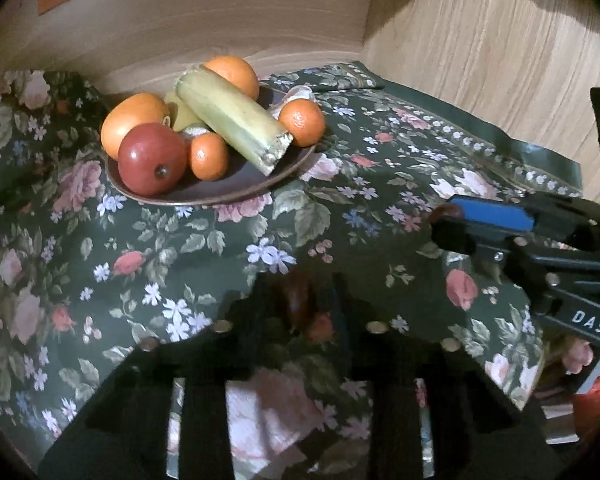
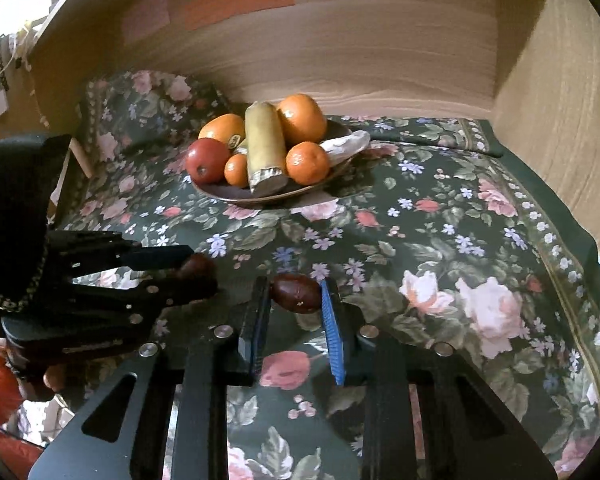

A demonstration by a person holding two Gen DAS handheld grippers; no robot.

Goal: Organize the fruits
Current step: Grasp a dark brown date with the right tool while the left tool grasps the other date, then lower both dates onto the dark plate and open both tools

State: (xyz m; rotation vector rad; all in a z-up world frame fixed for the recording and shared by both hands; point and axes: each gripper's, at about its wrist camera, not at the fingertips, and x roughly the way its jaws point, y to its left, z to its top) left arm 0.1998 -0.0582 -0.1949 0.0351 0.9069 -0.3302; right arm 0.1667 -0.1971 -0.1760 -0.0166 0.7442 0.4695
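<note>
Each tool, right (image 2: 296,294) and left (image 2: 198,270), is clamped on a small brown date (image 2: 296,293) that could squirt free onto the cloth-covered counter (image 2: 440,240) before reaching the heaped plate (image 2: 268,199).

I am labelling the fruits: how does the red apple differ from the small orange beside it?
The red apple is dark red, glossy and bigger; the small orange is orange, matte and smaller. The apple lies at the plate's rim, the orange further in. Both are round and touch.
</note>
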